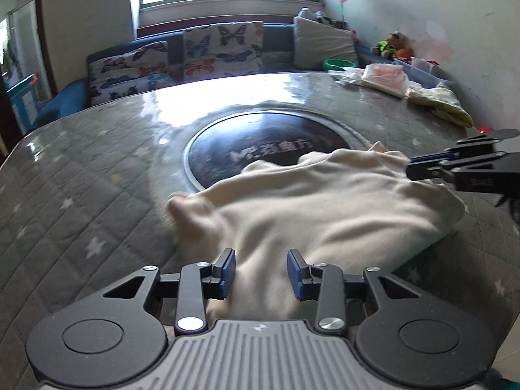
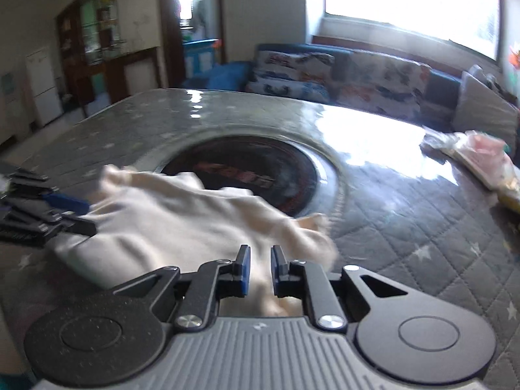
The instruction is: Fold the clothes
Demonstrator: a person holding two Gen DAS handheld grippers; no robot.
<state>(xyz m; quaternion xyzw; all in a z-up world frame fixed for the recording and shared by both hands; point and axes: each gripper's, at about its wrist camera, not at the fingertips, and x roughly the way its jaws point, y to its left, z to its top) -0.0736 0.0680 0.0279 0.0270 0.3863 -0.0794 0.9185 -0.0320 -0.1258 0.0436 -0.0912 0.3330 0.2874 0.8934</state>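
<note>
Lying rumpled on quilted star-print table (image 1: 81,214), soft cream garment (image 1: 325,201); left tongs (image 1: 261,273) parted, right tongs (image 2: 260,269) narrowly parted.

One marking is partly legible. The dark round plate (image 1: 269,152) set in the middle of the table (image 1: 97,169), straight ahead of the left gripper's (image 1: 261,273) fingers, carries pale lettering that begins "Mr." and runs on in Chinese characters too blurred to make out. Ahead of the right gripper (image 2: 260,269), the same plate (image 2: 247,169) shows reddish lettering, smeared by motion and unreadable. Nothing else bears text that can be read.
</note>
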